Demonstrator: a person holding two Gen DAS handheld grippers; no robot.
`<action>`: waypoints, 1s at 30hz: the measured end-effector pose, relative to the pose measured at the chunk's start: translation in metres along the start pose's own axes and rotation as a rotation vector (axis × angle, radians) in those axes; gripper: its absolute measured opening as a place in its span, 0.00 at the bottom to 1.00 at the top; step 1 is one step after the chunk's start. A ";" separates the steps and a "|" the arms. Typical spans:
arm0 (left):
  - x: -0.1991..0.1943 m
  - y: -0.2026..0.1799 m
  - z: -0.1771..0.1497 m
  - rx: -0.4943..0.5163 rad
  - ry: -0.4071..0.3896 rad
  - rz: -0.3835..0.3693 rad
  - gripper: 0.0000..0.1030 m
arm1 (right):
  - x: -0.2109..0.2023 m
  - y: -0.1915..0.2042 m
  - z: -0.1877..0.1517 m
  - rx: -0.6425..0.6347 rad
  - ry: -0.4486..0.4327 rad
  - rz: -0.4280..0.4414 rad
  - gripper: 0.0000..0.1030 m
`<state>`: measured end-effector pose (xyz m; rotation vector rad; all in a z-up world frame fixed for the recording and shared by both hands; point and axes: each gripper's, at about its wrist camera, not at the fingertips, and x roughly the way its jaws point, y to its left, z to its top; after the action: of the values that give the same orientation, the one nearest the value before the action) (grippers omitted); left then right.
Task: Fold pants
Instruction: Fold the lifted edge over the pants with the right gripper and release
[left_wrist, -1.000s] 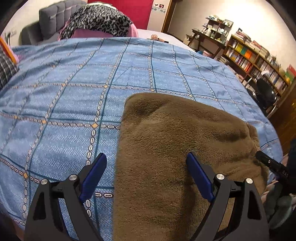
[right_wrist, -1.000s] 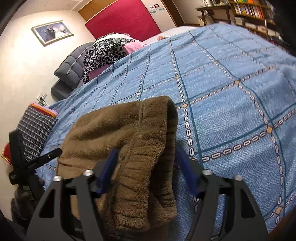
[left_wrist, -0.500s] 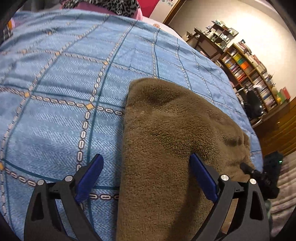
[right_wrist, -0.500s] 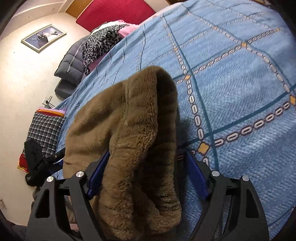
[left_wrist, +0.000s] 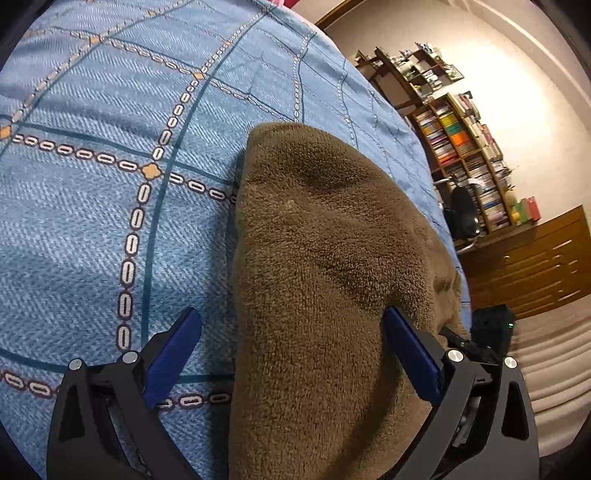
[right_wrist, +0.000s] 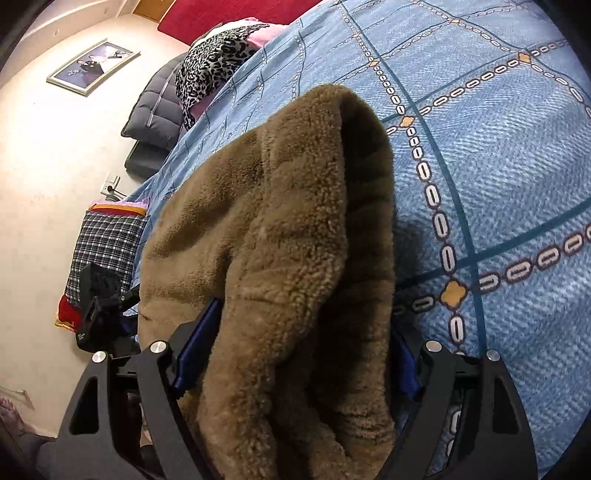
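Pants (left_wrist: 325, 295) on the bed (left_wrist: 110, 221), straddled by both tongs, which have just been widening.
Left tongs (left_wrist: 291, 354) and right tongs (right_wrist: 295, 347) gape ungripped; closing now risks bunching thick fleece, or pinching bedspread under the pants.

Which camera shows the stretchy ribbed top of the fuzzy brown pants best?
The right wrist view: the ribbed waistband sits up close, its ridges plain. The left wrist view shows only the smooth fleece of the brown pants, no ribbing.

Fuzzy brown fleece pants (left_wrist: 325, 280) lie on a woven blue cotton-look bedspread (left_wrist: 92, 206); matt black plastic gripper frames carry smooth blue pads (left_wrist: 177, 354).
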<state>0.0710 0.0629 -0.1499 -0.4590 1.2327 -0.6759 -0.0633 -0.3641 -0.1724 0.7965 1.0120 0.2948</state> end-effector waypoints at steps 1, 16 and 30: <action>0.000 0.001 0.001 0.000 0.013 -0.025 0.95 | 0.000 0.000 0.000 -0.001 0.001 0.001 0.80; -0.001 -0.030 -0.013 0.149 0.085 -0.048 0.71 | 0.006 0.012 0.003 -0.031 -0.006 0.002 0.63; -0.023 -0.081 0.025 0.253 -0.028 -0.026 0.50 | -0.032 0.047 0.052 -0.150 -0.132 0.013 0.47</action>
<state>0.0726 0.0194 -0.0738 -0.2735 1.0987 -0.8334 -0.0300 -0.3736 -0.1038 0.6778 0.8509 0.3210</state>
